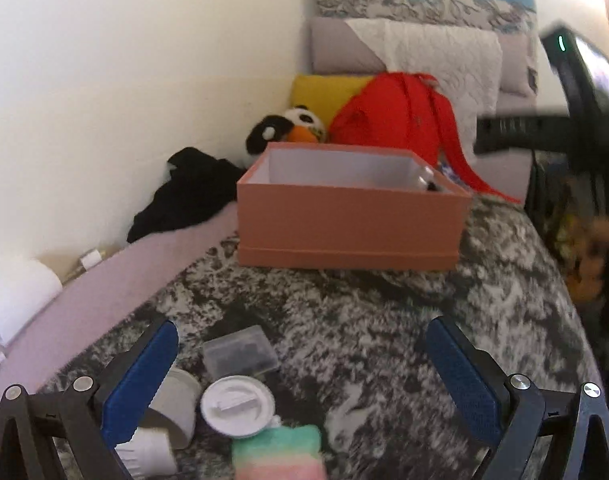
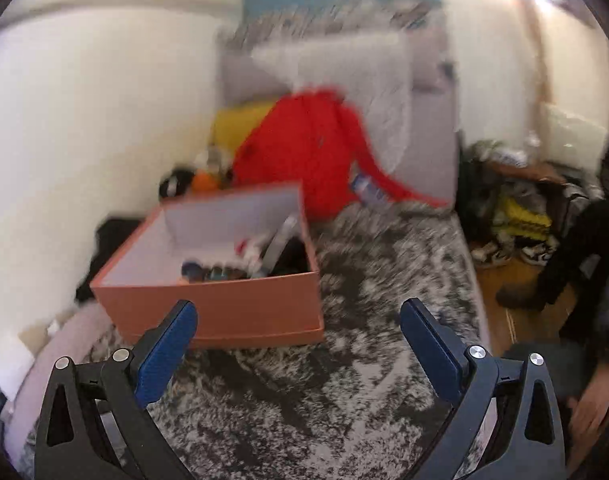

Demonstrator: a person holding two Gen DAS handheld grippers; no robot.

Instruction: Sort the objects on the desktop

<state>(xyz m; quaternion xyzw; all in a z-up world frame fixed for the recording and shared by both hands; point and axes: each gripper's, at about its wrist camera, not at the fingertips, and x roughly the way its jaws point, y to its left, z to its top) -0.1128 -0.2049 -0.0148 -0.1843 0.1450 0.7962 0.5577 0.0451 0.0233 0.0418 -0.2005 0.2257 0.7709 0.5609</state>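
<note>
salmon-pink cardboard box [image 2: 208,296] sits mid-bed toward the wall edge, already holding small bottles and tubes. the unsorted pile lies at the bed's near edge: white lid [image 1: 237,405], clear plastic case [image 1: 240,351], pastel sponge [image 1: 278,454]. left gripper [image 1: 300,384] and right gripper [image 2: 298,350] both hang spread wide, empty. best to take one item at a time, the case first, jaws straddling its short sides.
</note>
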